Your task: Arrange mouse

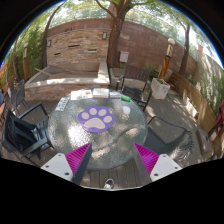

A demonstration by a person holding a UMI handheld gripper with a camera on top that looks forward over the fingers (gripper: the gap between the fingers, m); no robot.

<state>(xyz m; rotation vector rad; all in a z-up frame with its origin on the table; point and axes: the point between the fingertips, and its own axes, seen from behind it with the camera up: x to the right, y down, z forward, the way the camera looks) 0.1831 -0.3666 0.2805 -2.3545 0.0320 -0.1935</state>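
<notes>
**Gripper held open above the paw-print pad on the patio surface**

An outdoor patio is shown, with a round glass surface (112, 140) at its centre. On that surface a round white pad (97, 118) printed with a purple paw mark is laid; it serves here as the landmark. The gripper (113, 158) is held on the near side of the pad, with its two magenta pads (78, 158) spread well apart and nothing caught between them; only the glass top is seen in the gap. The fingers are raised above the surface and are kept apart from the paw-print pad.

A small green object (126, 98) is set beyond the pad and slightly to its right, near the far rim of the glass. Another small pale item is placed just behind the pad, but it is too small to be identified, so it cannot be told whether the mouse is that item. No object that can clearly be read as a mouse is made out on the pad itself.

Dark metal chairs (27, 130) are ranged around the surface, to the left and right of the pad. Behind the pad a brick wall (85, 45) is seen, with a tree trunk (119, 30) rising in front of it and a white planter (160, 87) standing off to the right.
</notes>
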